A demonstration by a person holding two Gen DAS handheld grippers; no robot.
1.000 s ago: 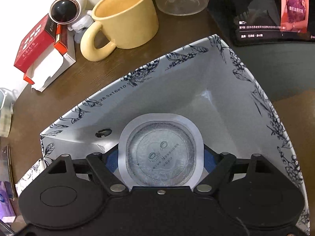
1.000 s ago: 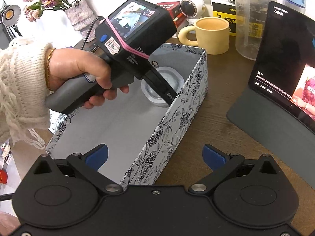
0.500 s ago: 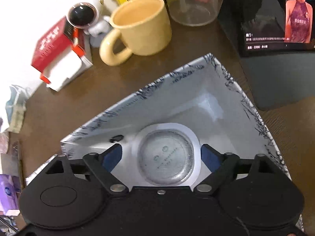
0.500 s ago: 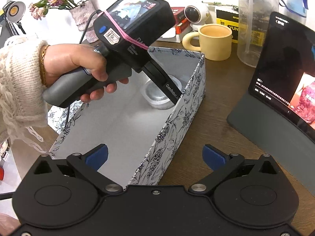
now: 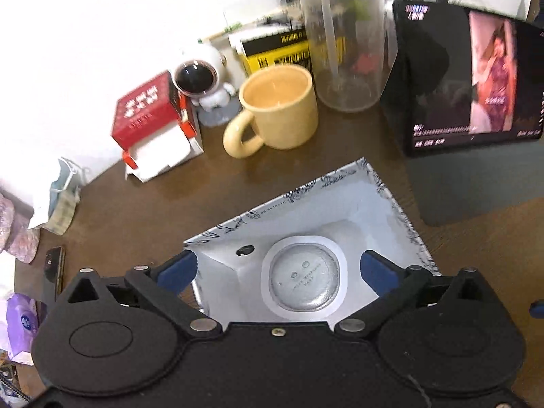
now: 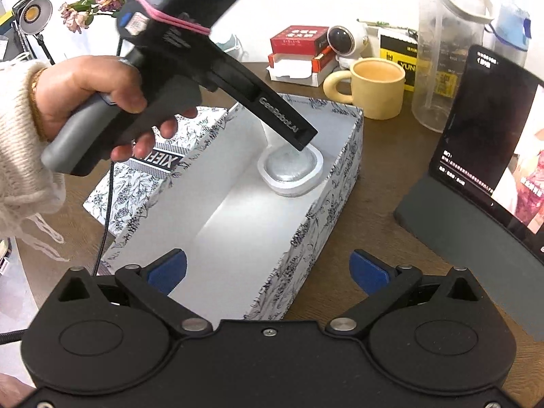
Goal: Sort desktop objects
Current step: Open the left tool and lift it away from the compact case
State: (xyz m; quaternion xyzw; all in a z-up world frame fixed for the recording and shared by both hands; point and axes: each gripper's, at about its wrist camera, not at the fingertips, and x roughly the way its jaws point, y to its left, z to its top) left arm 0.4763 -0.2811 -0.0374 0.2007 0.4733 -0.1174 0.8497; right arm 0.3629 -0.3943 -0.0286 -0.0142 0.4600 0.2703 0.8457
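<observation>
A dark brown wooden table (image 6: 374,210) stands against a white wall. At its far left, in the right wrist view, a hand (image 6: 85,98) in a cream knitted sleeve (image 6: 20,156) holds the left gripper (image 5: 277,268), whose blue-padded fingers (image 5: 175,270) stand wide apart above the box with nothing between them. Under that gripper lies the white rectangular cardboard box with a dark floral print (image 6: 326,210), open on top. A sealed round cup with a silver foil lid and white rim (image 5: 304,280) sits on the box floor near the far end wall, lower than the left gripper's fingers and apart from them. The box's printed lid (image 6: 142,176) lies just beside the box on its left. Behind the box stand a red and white carton (image 5: 153,125), a small white astronaut figure (image 5: 202,83), a pale yellow ceramic mug (image 5: 278,112) and a tall clear plastic pitcher (image 5: 346,40). Farther right, a tablet in a grey folding stand (image 6: 489,156) shows a video. The right gripper (image 6: 268,268) hovers over the box's near corner, its fingers spread wide and empty.
</observation>
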